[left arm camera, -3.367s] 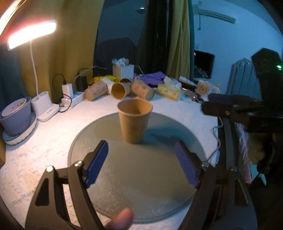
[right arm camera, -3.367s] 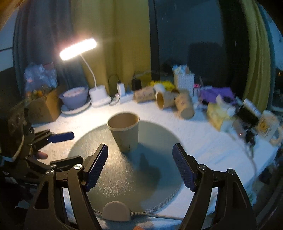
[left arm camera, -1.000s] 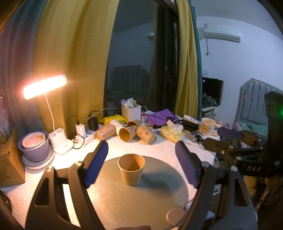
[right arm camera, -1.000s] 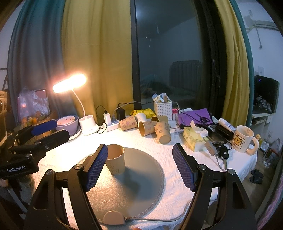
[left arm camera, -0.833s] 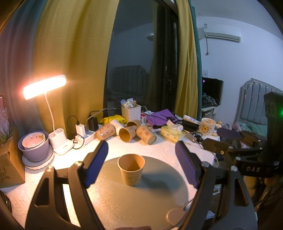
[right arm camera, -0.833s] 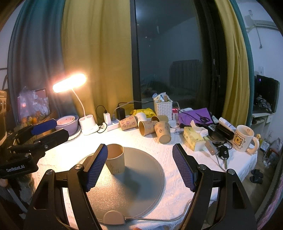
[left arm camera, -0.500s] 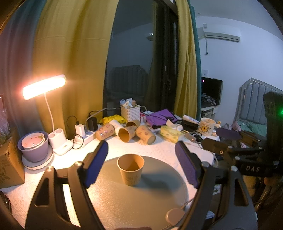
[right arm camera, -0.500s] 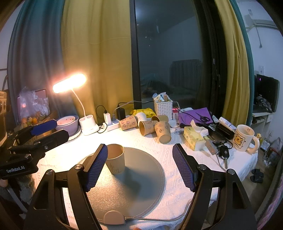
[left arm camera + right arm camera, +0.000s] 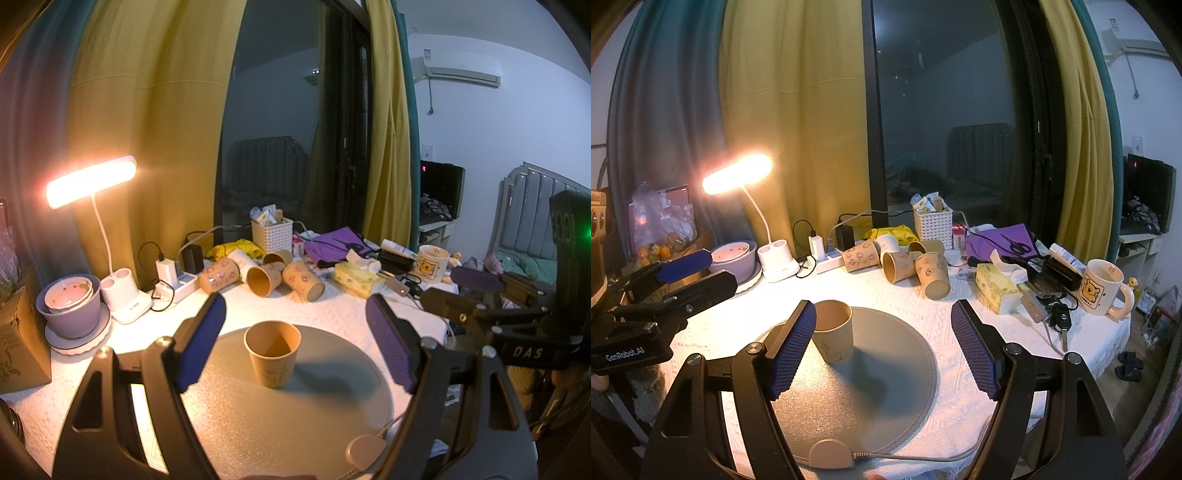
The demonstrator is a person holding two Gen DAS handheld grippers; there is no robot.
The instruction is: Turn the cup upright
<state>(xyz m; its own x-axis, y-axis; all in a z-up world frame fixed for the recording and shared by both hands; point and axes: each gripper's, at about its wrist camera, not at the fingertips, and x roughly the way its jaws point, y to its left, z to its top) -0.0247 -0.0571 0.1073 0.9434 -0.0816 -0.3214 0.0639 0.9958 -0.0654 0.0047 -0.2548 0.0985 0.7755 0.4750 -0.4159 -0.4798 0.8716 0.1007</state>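
A brown paper cup [image 9: 272, 354] stands upright, mouth up, on a round grey mat [image 9: 280, 417]. It also shows in the right wrist view [image 9: 833, 336] on the mat [image 9: 871, 391]. My left gripper [image 9: 295, 343] is open and empty, held back and above the table with the cup between its blue pads. My right gripper [image 9: 882, 350] is open and empty, also held back, with the cup by its left pad. Each gripper shows at the edge of the other's view.
Several paper cups [image 9: 280, 275] lie on their sides at the back of the table. A lit desk lamp [image 9: 92, 181], a purple bowl [image 9: 70, 306], a white basket [image 9: 272, 233], a tissue pack [image 9: 997, 286], a bear mug [image 9: 1102, 288] and keys [image 9: 1060, 317] surround the mat.
Since 3.4 s ago both grippers have pulled back and up from the cup, which stays upright on the mat. Over the last second almost nothing moves.
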